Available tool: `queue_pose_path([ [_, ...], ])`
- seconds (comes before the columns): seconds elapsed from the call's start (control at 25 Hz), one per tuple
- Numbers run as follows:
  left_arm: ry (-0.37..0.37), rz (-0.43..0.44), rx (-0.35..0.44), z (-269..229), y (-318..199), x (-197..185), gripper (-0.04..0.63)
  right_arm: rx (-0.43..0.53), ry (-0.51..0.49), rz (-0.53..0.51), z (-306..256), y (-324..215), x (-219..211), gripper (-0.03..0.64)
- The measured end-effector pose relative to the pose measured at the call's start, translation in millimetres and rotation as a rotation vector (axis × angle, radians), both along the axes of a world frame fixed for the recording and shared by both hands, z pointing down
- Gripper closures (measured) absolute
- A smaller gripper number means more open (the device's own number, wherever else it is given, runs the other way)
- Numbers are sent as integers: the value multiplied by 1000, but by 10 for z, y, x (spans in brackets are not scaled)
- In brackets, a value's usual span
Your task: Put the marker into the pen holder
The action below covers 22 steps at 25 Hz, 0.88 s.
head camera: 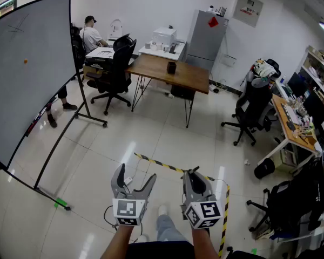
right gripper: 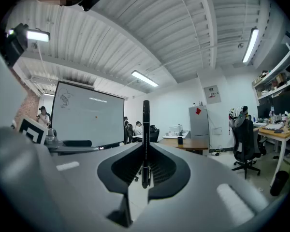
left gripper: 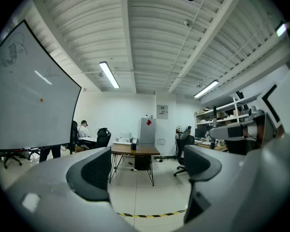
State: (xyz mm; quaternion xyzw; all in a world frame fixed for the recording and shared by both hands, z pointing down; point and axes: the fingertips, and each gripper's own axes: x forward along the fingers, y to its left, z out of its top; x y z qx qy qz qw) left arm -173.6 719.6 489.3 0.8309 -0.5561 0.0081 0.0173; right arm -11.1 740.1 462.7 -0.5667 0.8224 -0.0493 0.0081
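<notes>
Since the drop-off lies across the room, the brown wooden table [head camera: 151, 68] stands well apart from both tools.

Grey two-jaw left gripper [head camera: 135, 174]: jaws spread wide, nothing between them, probably kept free.

Grey two-jaw right gripper [head camera: 196, 172]: clenched for the carry.

Small dark cylindrical cup [head camera: 171, 67], likely the pen holder: near the tabletop's middle.

Slim black marker [right gripper: 145, 129]: upright between the right pads, pinched near its lower end, with most of the barrel standing clear above.

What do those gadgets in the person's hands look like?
Both the left gripper and right gripper are grey plastic, each with two curved jaws lined with dark ribbed pads. A cube of black-and-white square markers sits on each. The forearms show no sleeves.
</notes>
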Motion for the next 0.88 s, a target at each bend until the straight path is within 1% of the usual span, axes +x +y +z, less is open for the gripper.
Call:
queue_pose_path([
  [0.12,3,-3,-14,53,-405,122,118,-14,-42,-13,73,-428,130,581],
  [0.24,10,-3,-17,13,-874,302,118,-6,-86,-32,-11,-946,296,581],
  [0.44,8,-81,14,-269,-1662,488,118,46,-113,-73,-254,-1805,525,581],
  [0.52,6,-87,30,-314,-1950,581,119,46,-116,-83,-238,-2096,596,581],
  [0.6,4,-84,35,-309,-2186,679,121,34,-128,-92,-169,-2336,662,581],
  [0.68,-5,-84,22,-280,-2414,750,124,6,-144,-100,-71,-2569,710,581],
  [0.88,-13,-98,-8,-183,-2976,752,140,-48,-146,-109,100,-3102,745,581],
])
